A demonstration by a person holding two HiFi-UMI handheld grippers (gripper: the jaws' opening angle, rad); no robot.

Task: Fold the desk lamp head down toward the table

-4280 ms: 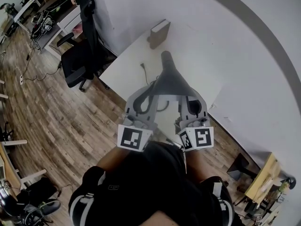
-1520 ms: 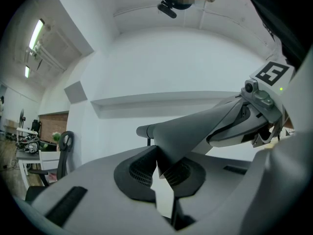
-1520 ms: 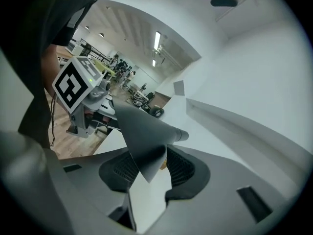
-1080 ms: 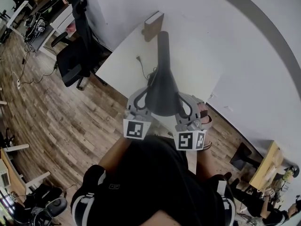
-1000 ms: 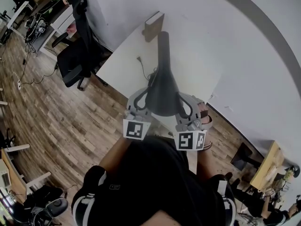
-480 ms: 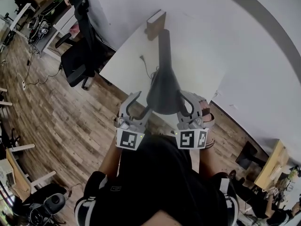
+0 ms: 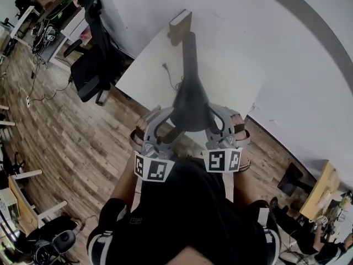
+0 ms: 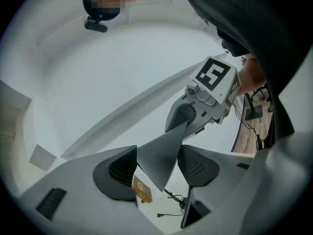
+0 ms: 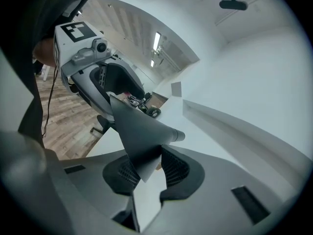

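The dark grey desk lamp head (image 7: 190, 106) hangs above the white table (image 7: 226, 70), and its slim arm (image 7: 191, 51) runs away toward the far edge. My right gripper (image 7: 219, 121) is shut on the head's right rim, where both pads (image 9: 172, 166) press the thin shade (image 9: 139, 131). My left gripper (image 7: 164, 125) is at the left rim with its jaws opening. The shade's edge (image 8: 159, 153) lies between its pads (image 8: 122, 166) with a gap on each side. The left gripper's midpoint (image 8: 157, 166) sits on that edge.
A brown box (image 7: 180, 25) stands at the table's far corner, and a black cable (image 7: 170, 77) trails over the tabletop. A black office chair (image 7: 91, 65) is on the wooden floor to the left. A white wall runs along the table's right side.
The left gripper's jaws have opened off the lamp head's left rim, and the gripper has rolled and drawn back a little. The right gripper has kept its grip and stayed still.
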